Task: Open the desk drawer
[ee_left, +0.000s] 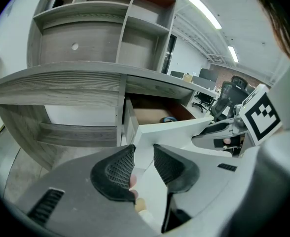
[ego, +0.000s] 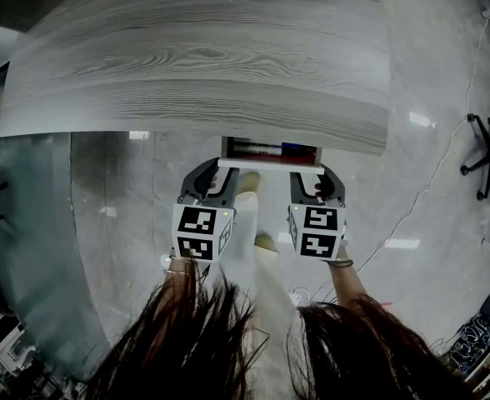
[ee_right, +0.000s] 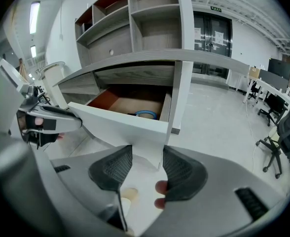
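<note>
Apparently left gripper point(ee_left: 144, 149) and right gripper point(ee_right: 147, 152) fingers point(ee_left: 118, 169) pinch the drawer front's point(ee_right: 120, 125) corners; uneven pulling could jam the half-open drawer, or these shallow grips slip.

The desk drawer point(ee_right: 127, 124) is standing pulled partly out from under the grey wood-grain desk top point(ee_right: 135, 58), level, showing its white front panel and brown inside.

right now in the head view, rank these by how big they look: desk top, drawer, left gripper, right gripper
1. desk top: by far the largest.
2. left gripper and right gripper: they look alike, so not ranked; both are nearer the camera.
3. drawer: only a narrow strip shows past the desk edge.
</note>
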Motion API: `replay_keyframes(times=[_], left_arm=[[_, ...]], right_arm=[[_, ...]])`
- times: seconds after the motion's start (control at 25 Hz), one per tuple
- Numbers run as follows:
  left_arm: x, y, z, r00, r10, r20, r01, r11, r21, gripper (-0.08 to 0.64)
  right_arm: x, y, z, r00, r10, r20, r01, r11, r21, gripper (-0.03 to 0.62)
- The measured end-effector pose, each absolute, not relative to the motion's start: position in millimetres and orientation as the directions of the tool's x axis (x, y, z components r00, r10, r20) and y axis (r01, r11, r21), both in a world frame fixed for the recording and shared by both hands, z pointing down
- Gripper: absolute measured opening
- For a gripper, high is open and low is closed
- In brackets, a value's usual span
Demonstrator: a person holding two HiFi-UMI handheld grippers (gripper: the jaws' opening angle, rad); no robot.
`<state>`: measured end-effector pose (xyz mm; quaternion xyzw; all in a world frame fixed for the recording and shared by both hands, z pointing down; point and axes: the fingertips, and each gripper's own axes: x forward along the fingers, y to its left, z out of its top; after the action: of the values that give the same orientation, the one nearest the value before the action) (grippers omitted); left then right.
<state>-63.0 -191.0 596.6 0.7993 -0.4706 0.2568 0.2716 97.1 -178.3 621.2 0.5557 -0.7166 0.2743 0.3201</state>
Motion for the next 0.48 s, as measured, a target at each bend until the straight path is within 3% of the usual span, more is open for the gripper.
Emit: replay_keyframes(times=[0.48], left_arm=[[-65.7,-186.5,603.4,0.422,-0.603,0.677,-0.891,-0.415,0.185,0.117]], right_arm=[[94.3,-172.3,626.8,-0.176,-0.611,0.772,-0.973,0.226,-0.042,0.195]])
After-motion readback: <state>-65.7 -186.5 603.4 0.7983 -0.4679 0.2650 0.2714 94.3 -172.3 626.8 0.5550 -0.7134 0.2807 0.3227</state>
